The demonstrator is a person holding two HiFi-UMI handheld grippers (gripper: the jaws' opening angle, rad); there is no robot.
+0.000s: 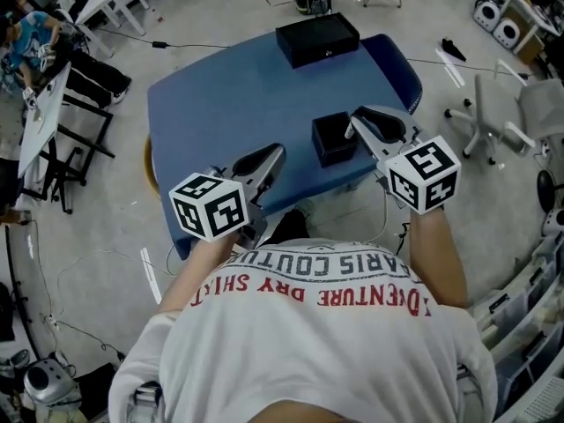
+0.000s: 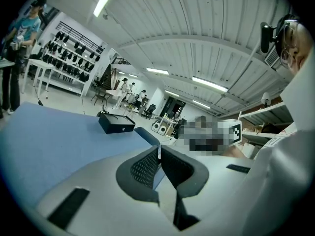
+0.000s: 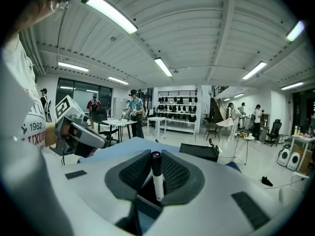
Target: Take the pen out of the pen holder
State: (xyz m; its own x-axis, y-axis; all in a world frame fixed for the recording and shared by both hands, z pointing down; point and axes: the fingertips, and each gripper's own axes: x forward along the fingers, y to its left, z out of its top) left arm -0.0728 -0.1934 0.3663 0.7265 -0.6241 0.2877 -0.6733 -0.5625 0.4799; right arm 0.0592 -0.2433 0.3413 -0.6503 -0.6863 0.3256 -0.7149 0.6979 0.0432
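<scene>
The black square pen holder (image 1: 333, 137) stands on the blue table (image 1: 220, 113), near its front edge. My right gripper (image 1: 352, 129) is at the holder's right rim. In the right gripper view, my right gripper (image 3: 156, 157) is shut on a white pen with a black cap (image 3: 158, 186), which stands upright between the pads. The dark holder (image 3: 147, 196) shows just below the jaws. My left gripper (image 1: 277, 152) hovers over the table left of the holder. In its own view the left gripper (image 2: 158, 154) is shut with nothing held.
A flat black box (image 1: 317, 38) lies at the table's far edge, also seen as the box (image 2: 116, 123) and the box (image 3: 199, 151). Office chairs (image 1: 493, 117) stand right of the table. Desks and people are around the room.
</scene>
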